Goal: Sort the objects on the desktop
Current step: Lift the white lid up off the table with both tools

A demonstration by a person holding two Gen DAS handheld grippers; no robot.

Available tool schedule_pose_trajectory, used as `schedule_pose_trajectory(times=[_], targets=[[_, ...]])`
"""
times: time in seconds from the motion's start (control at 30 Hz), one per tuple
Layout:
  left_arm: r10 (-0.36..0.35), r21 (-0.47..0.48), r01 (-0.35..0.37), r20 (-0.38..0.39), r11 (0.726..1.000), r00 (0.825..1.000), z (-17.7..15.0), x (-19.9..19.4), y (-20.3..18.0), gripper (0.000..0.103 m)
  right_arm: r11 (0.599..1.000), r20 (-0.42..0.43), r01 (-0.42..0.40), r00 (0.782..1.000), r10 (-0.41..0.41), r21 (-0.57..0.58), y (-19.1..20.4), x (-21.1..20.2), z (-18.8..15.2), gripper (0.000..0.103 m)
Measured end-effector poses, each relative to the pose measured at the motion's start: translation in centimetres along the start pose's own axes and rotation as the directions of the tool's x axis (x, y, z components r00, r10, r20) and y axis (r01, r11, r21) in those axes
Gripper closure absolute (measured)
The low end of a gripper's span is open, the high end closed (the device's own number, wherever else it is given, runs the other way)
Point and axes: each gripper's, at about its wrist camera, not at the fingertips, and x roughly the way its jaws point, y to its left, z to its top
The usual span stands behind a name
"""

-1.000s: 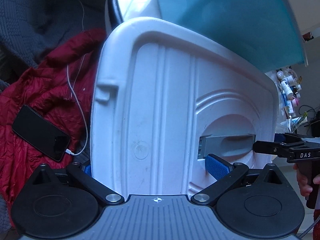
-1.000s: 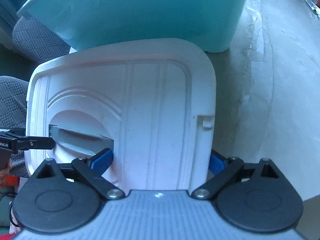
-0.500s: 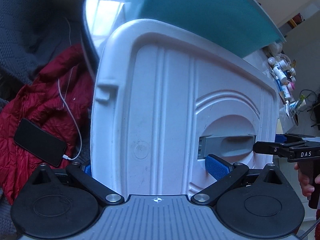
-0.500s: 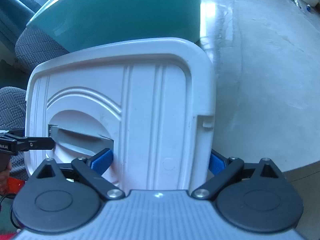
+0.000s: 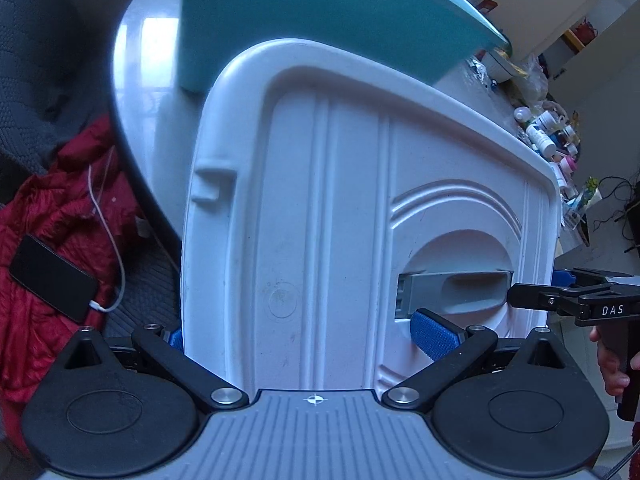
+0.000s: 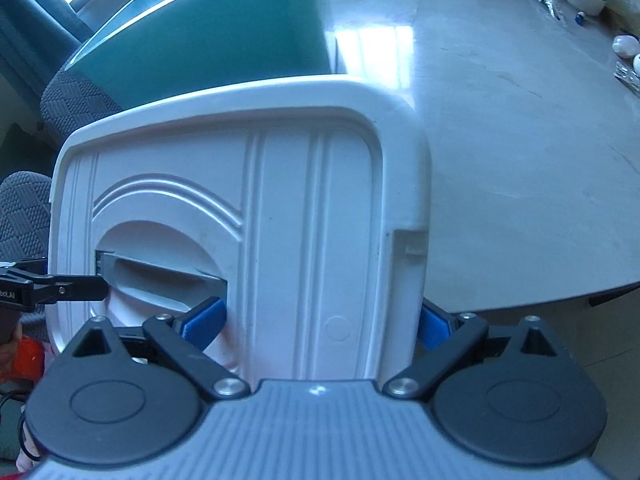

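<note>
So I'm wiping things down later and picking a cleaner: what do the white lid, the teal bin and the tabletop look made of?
White lid: moulded plastic, semi-matte, with pressed ribs and a grey handle. Teal bin: probably smooth plastic with an even sheen. Tabletop: hard, glossy grey, mirroring the window; stone or laminate, can't tell.

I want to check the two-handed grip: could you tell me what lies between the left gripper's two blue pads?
The white lid fills the gap between the left gripper pads in the left wrist view. One pad sits just below the lid's grey handle.
</note>
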Motion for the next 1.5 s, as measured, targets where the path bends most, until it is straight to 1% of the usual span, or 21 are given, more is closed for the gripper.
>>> schedule_pose_trajectory(times=[0.17,0.33,0.4,0.47,0.63,0.8,1.07,1.17,1.37,1.5], targets=[[0.027,0.004,-0.027,0.017,1.0,0.999,-1.3,-0.3,-2.4,0.0,1.0,0.007,-0.01,1.0,0.01,-0.006,-0.6,0.0,-0.6,0.005],[0.045,-0.01,-0.044,0.038,0.999,0.998,-2.7,-0.9,-3.5,0.0,0.999,0.014,-0.022,1.0,0.022,-0.027,-0.9,-0.1,-0.8,0.005],[0.051,-0.015,-0.051,0.047,0.999,0.998,-3.2,-1.2,-3.9,0.0,0.999,0.019,-0.026,0.999,0.026,-0.037,-1.9,-0.7,-1.9,0.005],[0.057,-0.019,-0.056,0.055,0.998,0.997,-3.5,-1.5,-4.3,0.0,0.999,0.026,-0.03,0.999,0.031,-0.045,-2.7,-0.7,-2.1,0.005],[0.079,-0.015,-0.078,0.073,0.997,0.994,-4.3,-2.3,-5.2,0.0,0.998,0.033,-0.046,0.998,0.048,-0.053,-2.9,-0.3,-2.4,0.005],[0.093,-0.024,-0.092,0.085,0.995,0.992,-5.2,-2.9,-5.6,0.0,0.996,0.036,-0.052,0.998,0.054,-0.067,-2.5,0.0,-2.5,0.005],[0.096,-0.048,-0.091,0.099,0.995,0.99,-6.7,-3.6,-5.5,0.0,0.995,0.042,-0.049,0.998,0.053,-0.088,-1.9,0.1,-1.9,0.005],[0.098,-0.05,-0.093,0.101,0.994,0.99,-7.1,-3.8,-5.5,0.0,0.994,0.044,-0.052,0.997,0.057,-0.092,-2.1,-0.4,-2.6,0.005],[0.099,-0.063,-0.092,0.118,0.994,0.988,-7.0,-4.4,-6.1,0.0,0.992,0.061,-0.051,0.996,0.059,-0.117,-2.6,-1.6,-2.7,0.005],[0.105,-0.067,-0.097,0.132,0.993,0.986,-6.6,-5.1,-6.7,0.0,0.991,0.062,-0.055,0.996,0.063,-0.125,-2.4,-2.3,-2.1,0.005]])
